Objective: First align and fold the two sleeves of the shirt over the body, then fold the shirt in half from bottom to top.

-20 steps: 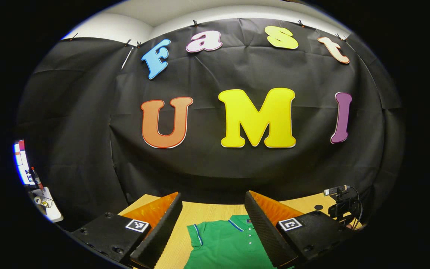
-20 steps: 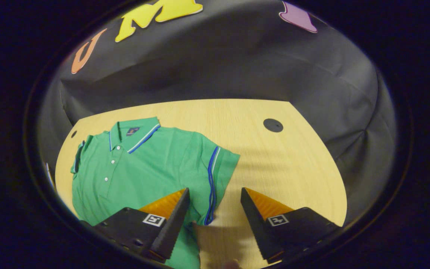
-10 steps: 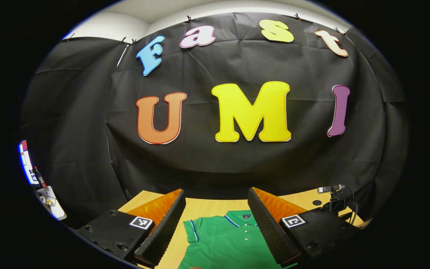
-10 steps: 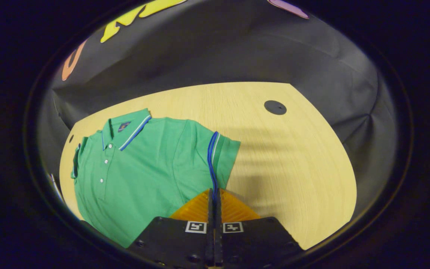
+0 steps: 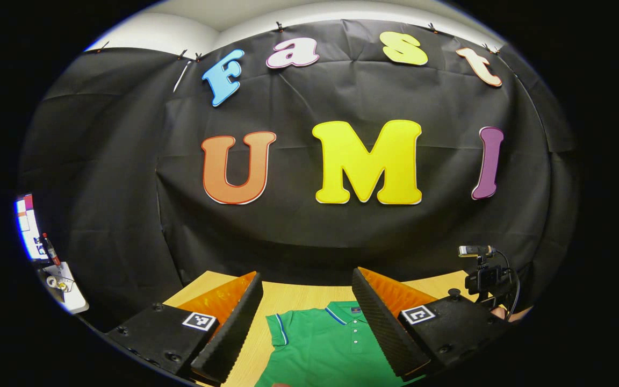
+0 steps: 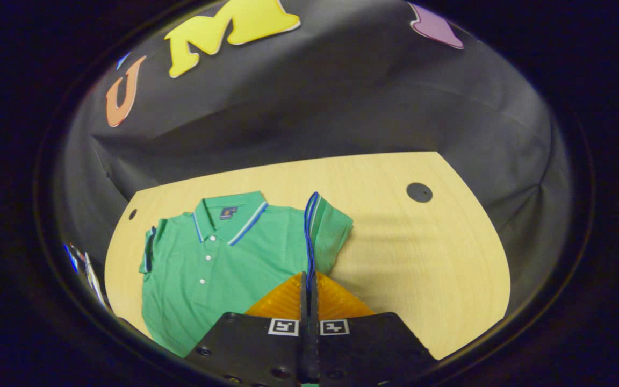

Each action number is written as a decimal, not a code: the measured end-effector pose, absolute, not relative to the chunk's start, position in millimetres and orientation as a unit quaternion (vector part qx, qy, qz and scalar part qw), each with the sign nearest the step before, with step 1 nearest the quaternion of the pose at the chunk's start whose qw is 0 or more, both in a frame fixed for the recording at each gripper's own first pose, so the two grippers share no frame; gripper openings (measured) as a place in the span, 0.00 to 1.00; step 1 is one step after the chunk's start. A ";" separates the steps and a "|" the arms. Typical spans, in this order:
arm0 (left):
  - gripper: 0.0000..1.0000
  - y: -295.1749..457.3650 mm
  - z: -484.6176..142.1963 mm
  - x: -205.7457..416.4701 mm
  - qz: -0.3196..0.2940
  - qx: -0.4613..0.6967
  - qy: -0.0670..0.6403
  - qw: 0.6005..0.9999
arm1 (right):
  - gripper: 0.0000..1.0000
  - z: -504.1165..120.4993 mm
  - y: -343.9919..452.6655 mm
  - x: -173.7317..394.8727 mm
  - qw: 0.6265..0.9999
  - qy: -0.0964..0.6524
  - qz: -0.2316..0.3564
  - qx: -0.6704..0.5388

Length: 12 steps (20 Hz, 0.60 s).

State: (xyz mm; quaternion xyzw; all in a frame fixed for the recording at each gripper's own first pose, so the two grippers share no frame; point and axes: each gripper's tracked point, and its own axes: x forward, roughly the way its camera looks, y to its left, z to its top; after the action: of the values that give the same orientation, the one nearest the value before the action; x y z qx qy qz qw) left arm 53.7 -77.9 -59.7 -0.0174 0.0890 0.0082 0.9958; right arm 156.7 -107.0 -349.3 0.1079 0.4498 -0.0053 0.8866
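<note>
Right gripper [image 6: 308, 282] pinched on striped cuff of green knit polo shirt [image 6: 218, 269], sleeve lifted ahead of fingertips; left gripper [image 5: 307, 317] wide, shirt below; pale wooden table [image 6: 422, 258]; both sleeve folds, bottom fold pending.

Green polo shirt [image 6: 207, 269] lies on light wooden table [image 6: 422, 258]

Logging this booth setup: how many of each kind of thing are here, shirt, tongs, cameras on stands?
Green shirt: 1
Tongs: 2, left tongs open, right tongs shut on the shirt's sleeve
Camera on a stand: 1
Total: 4
</note>
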 end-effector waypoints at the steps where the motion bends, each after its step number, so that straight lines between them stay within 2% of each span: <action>1: 1.00 -73.3 -58.9 51.9 0.012 -0.018 0.089 0.996 | 0.00 -343.9 -95.6 161.3 0.889 0.445 0.003 0.105; 8: 1.00 -26.9 -56.7 33.1 0.060 -0.020 0.090 0.994 | 0.00 -344.6 -22.5 180.1 0.887 0.453 0.035 0.084; 12: 1.00 -3.6 -59.7 24.6 0.082 -0.022 0.095 0.992 | 0.00 -356.8 1.5 188.4 0.886 0.458 0.028 0.074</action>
State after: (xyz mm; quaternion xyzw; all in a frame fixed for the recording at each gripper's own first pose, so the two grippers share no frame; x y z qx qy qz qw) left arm 24.6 -3.6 -59.7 -0.0225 0.0952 0.0819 0.9918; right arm 188.4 1.5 -356.8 0.0739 0.4577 0.0284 0.8856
